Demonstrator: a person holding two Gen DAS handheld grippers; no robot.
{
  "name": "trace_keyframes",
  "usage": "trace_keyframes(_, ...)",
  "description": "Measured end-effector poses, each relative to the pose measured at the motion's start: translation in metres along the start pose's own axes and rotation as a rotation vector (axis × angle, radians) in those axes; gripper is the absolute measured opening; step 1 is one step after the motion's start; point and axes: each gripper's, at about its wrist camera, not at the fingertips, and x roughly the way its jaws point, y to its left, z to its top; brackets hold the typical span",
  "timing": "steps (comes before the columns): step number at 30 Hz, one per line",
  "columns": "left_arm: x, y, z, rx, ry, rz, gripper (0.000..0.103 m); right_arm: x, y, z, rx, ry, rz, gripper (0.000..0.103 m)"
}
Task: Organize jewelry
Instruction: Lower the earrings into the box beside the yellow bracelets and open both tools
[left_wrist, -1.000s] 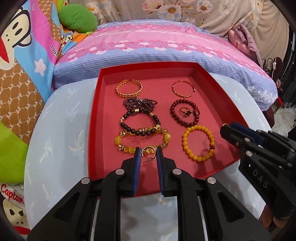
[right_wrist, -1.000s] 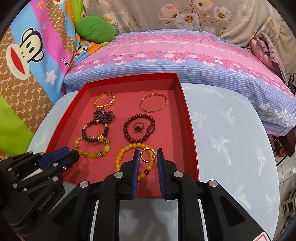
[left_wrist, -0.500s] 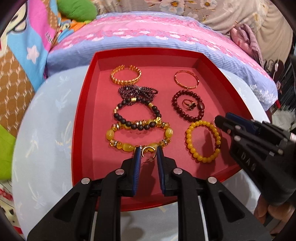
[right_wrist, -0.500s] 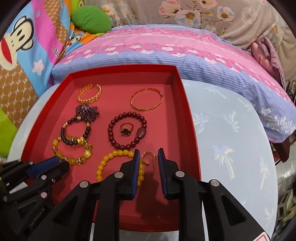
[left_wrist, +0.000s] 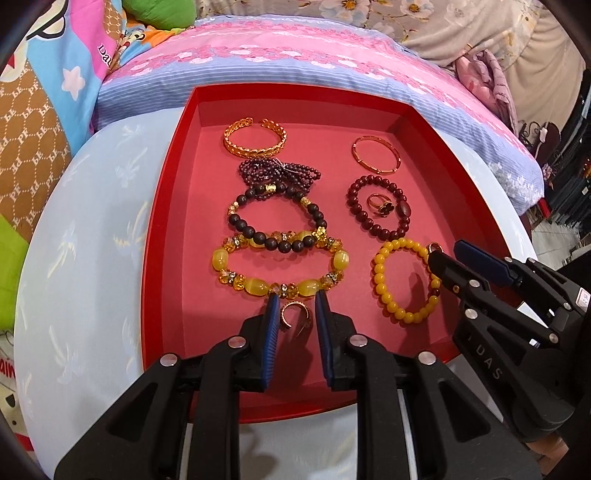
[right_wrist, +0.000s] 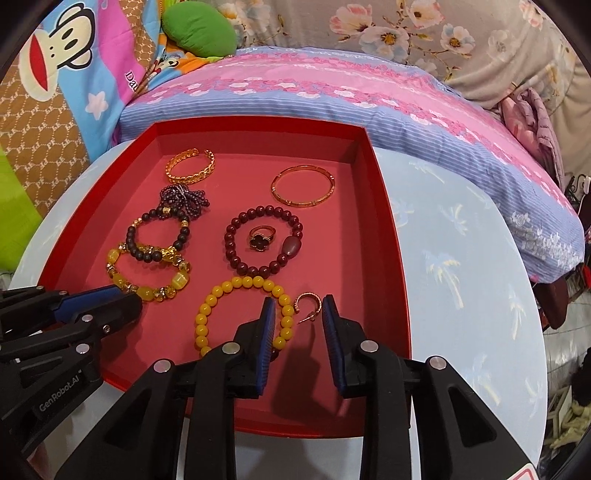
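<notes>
Two small gold hoop earrings lay in the red tray, one framed by each pair of fingers. In the left wrist view, the left gripper stood parted, its earring on the tray floor between the blue pads, touching neither, the hoop's gap facing the camera. The right gripper showed beside the yellow bead bracelet.

In the right wrist view, the right gripper was likewise parted around its earring, which lay nearer the right pad, its post slanting toward the bracelet.
</notes>
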Motion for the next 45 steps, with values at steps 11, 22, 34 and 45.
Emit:
trace_keyframes(11, -0.022, -0.004, -0.031, 0.033, 0.006, 0.031, 0.02, -0.033, 0.006, -0.038, 0.077, 0.048, 0.036, 0.027)
trace_keyframes(22, -0.029, -0.007, -0.034, 0.044, 0.005, 0.07, 0.022, -0.044, 0.005, -0.045, 0.14, 0.065, 0.064, 0.028)
trace_keyframes(34, -0.051, -0.017, -0.031, 0.056, -0.075, 0.171, 0.056, -0.064, 0.002, -0.038, 0.162, 0.011, 0.078, 0.043)
trace_keyframes(45, -0.063, -0.022, -0.034, 0.043, -0.088, 0.186, 0.06, -0.078, -0.002, -0.04, 0.167, -0.02, 0.061, 0.049)
